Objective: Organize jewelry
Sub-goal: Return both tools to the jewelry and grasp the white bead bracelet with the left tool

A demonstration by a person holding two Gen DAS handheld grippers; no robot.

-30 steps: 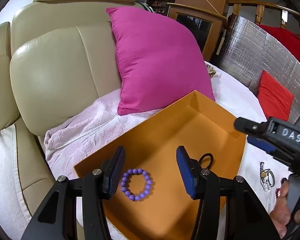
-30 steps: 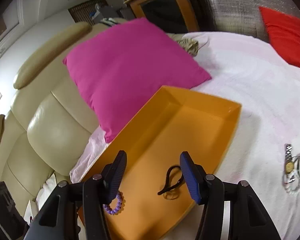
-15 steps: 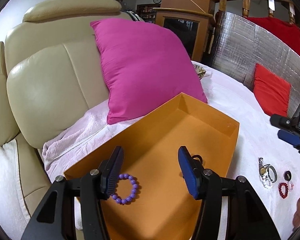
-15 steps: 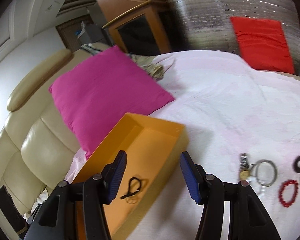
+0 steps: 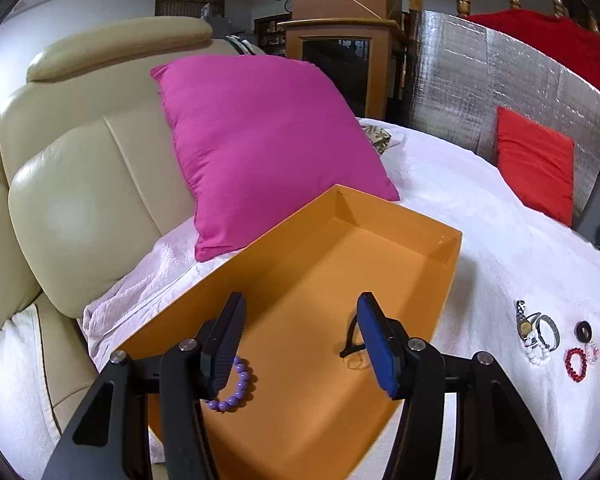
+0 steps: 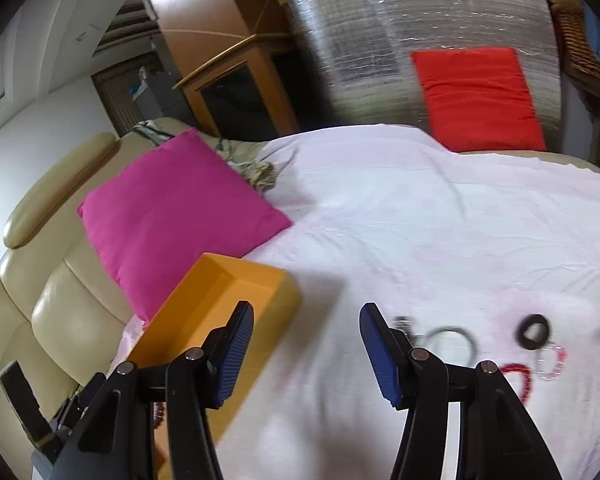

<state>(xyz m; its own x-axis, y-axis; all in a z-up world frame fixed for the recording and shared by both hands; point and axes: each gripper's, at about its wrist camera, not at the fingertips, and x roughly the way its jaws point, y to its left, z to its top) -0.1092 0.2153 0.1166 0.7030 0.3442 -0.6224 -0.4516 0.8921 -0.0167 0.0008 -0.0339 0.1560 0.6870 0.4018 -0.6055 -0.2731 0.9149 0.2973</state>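
While perhaps blurred, both tongs [image 5: 298,340] empty

1. A cream leather sofa [image 5: 72,184] fills the left side, with a padded headrest on top.
2. A magenta cushion [image 5: 268,144] leans against its backrest.
3. A pale pink towel [image 6: 440,232] covers the seat.
4. A silver quilted foil panel [image 5: 500,92] stands behind, with a red cushion [image 6: 476,96] against it.
5. A wooden cabinet [image 5: 340,64] with dark glass stands beyond.
6. The walls are white.

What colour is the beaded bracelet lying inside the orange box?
Purple; the beaded bracelet shows best in the left wrist view.
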